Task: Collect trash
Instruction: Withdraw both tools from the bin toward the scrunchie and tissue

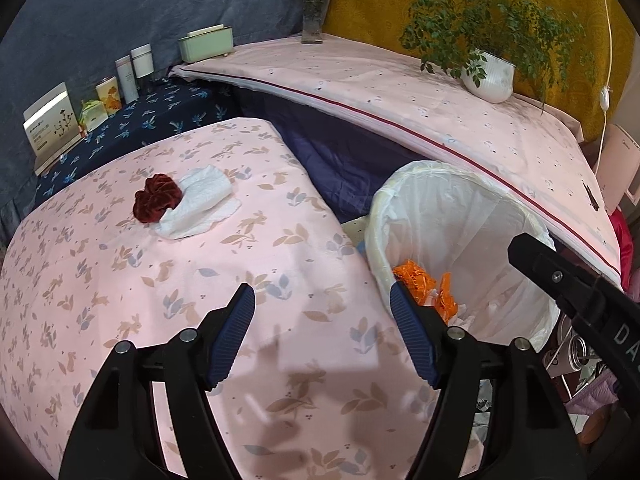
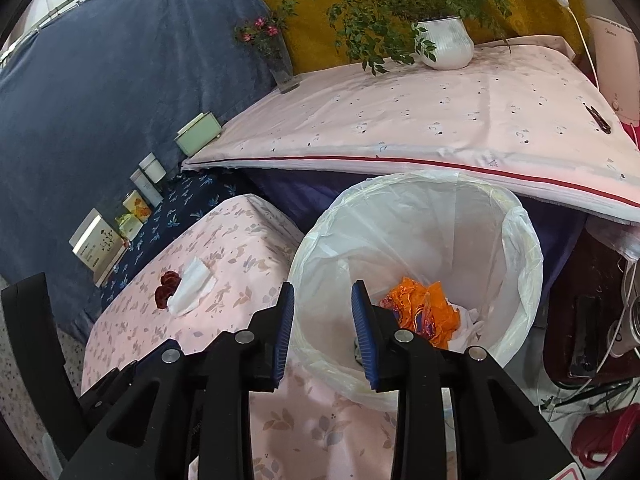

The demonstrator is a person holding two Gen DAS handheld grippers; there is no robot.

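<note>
Pink leaf-print cover [image 1: 120, 280] under your left gripper [image 1: 322, 338], fingers apart, empty; white tissue [image 1: 200, 204] ahead-left, long axis slanting up-right. Right view: your right gripper [image 2: 322, 334] partly spread, empty, over the bin [image 2: 520, 280]; orange wrapper [image 2: 420, 312] beyond right finger.

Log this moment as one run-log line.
left gripper: open, empty | right gripper: open, empty, at bin rim | orange wrapper: in bin | tissue: on bedspread
</note>
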